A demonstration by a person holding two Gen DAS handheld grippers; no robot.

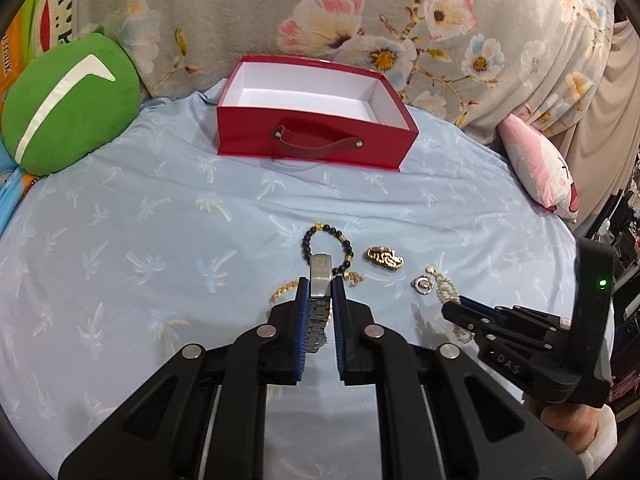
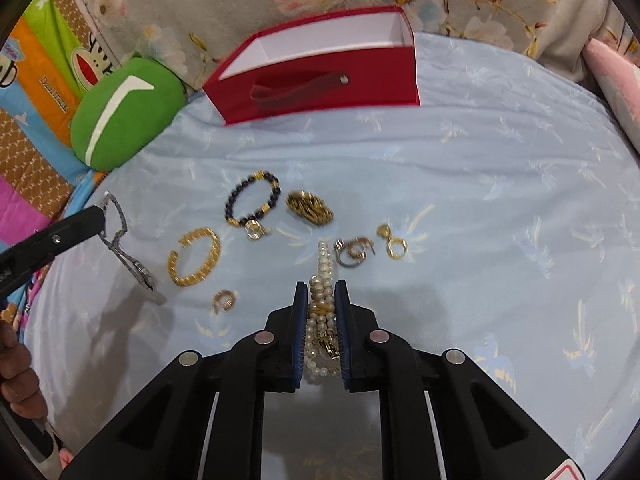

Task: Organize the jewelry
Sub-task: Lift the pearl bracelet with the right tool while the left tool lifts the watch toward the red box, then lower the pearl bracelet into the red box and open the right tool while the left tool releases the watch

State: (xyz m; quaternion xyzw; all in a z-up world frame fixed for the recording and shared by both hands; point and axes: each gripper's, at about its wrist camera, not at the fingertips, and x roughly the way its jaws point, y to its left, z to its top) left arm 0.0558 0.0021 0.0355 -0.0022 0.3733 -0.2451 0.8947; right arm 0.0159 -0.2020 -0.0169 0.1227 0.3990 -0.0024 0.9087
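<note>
From the left wrist, the left claw (image 1: 320,286) is clamped on a silver watch (image 1: 319,280), lifted above the bed (image 1: 160,208), with the open red box (image 1: 316,120) beyond. From the right wrist, the right claw (image 2: 321,288) pinches a pearl necklace (image 2: 323,312) among the gold bangle (image 2: 195,257), dark bead bracelet (image 2: 252,200) and rings (image 2: 354,254).

A brushed metal watch band (image 1: 320,300), glossy pearl strand (image 2: 324,312) and matt cloth bedsheet (image 1: 160,208) are seen.

A home bedroom is showing here; a pale blue palm-print bedsheet (image 1: 160,208) is covering the mattress; a floral quilt (image 1: 360,20) is bunching along the back; a green plush cushion (image 1: 68,108) and a pink pillow (image 1: 540,168) are lying at the edges.
</note>
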